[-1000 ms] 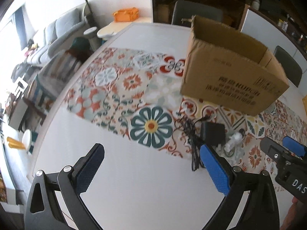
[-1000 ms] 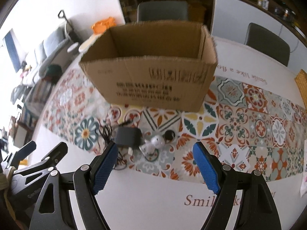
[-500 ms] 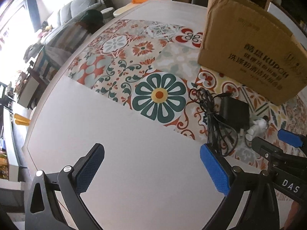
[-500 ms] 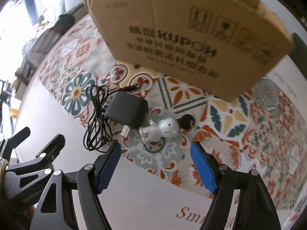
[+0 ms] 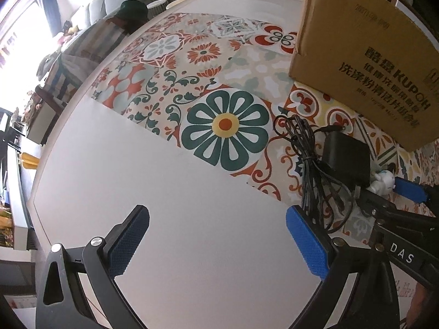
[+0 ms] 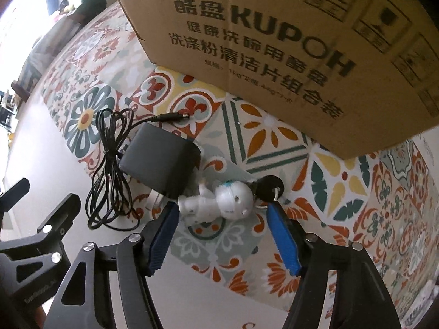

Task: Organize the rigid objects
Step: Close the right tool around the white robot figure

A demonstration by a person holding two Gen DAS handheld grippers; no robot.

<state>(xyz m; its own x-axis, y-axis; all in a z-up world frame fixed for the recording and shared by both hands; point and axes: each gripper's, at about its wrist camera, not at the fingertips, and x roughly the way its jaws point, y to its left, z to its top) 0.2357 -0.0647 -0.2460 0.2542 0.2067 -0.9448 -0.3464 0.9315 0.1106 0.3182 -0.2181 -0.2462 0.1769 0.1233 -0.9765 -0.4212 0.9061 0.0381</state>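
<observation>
A small white robot figurine (image 6: pixel 219 201) lies on the patterned tablecloth, just in front of a brown cardboard box (image 6: pixel 274 41). My right gripper (image 6: pixel 222 213) is open, with its blue fingertips on either side of the figurine. A black power adapter (image 6: pixel 160 161) with a coiled cable (image 6: pixel 108 170) lies to the figurine's left, touching it. A small black round object (image 6: pixel 267 187) sits by the figurine's head. My left gripper (image 5: pixel 216 219) is open and empty over the white part of the table. The adapter (image 5: pixel 345 159), the figurine (image 5: pixel 384 182) and the box (image 5: pixel 365 63) show at its right.
The patterned cloth (image 5: pixel 197 87) covers the far half of the white table (image 5: pixel 153 197). The table's left edge drops to a living area with a sofa (image 5: pixel 115 0). The right gripper's frame (image 5: pixel 397 235) is close to my left gripper's right finger.
Both grippers have moved forward and down toward the table. The right gripper's jaws have narrowed and now straddle the white figurine. The box fills more of the right view.
</observation>
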